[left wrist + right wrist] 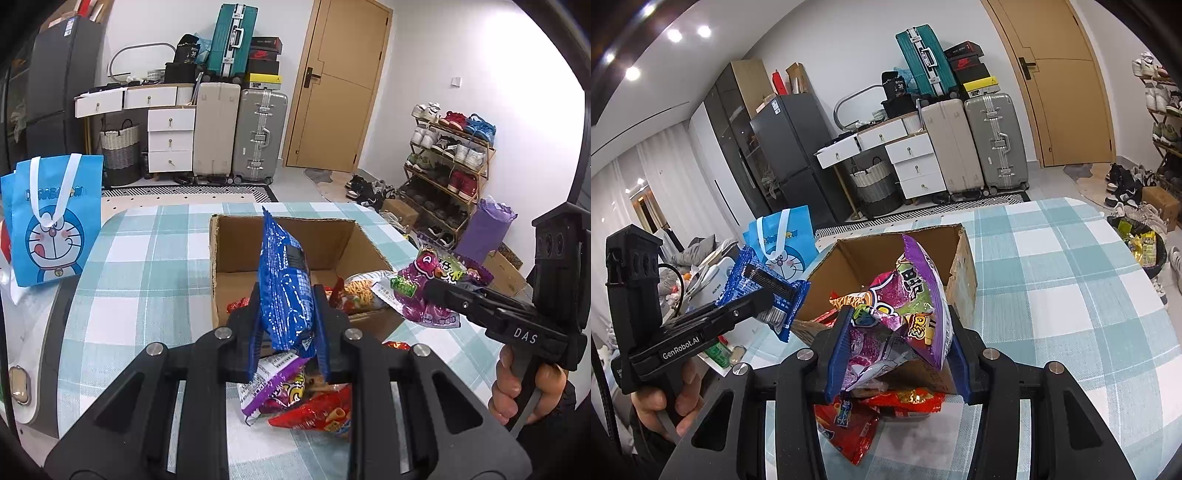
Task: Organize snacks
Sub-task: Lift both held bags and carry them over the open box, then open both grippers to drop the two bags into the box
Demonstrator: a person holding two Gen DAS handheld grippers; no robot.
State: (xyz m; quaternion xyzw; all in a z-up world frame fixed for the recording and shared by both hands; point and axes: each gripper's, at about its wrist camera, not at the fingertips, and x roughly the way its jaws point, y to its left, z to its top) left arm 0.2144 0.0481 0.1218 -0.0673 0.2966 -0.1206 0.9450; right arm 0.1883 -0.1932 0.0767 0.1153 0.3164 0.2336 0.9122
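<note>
Left tool clamping blue packet (cardboard box just behind)

Checked tablecloth table, cardboard box, loose snack packets, blue cartoon bag

the tablecloth is checked in pale teal, white and grey; the cardboard box is plain brown; the packet in the left gripper is bright blue with fine white print and a black band; the packet in the right gripper is purple – with pink, green and orange patches; both grippers are black with blue pads; loose packets on the cloth are red and purple; the tote bag is sky blue with white handles and a blue-and-white cartoon cat face; the door is tan.
</note>
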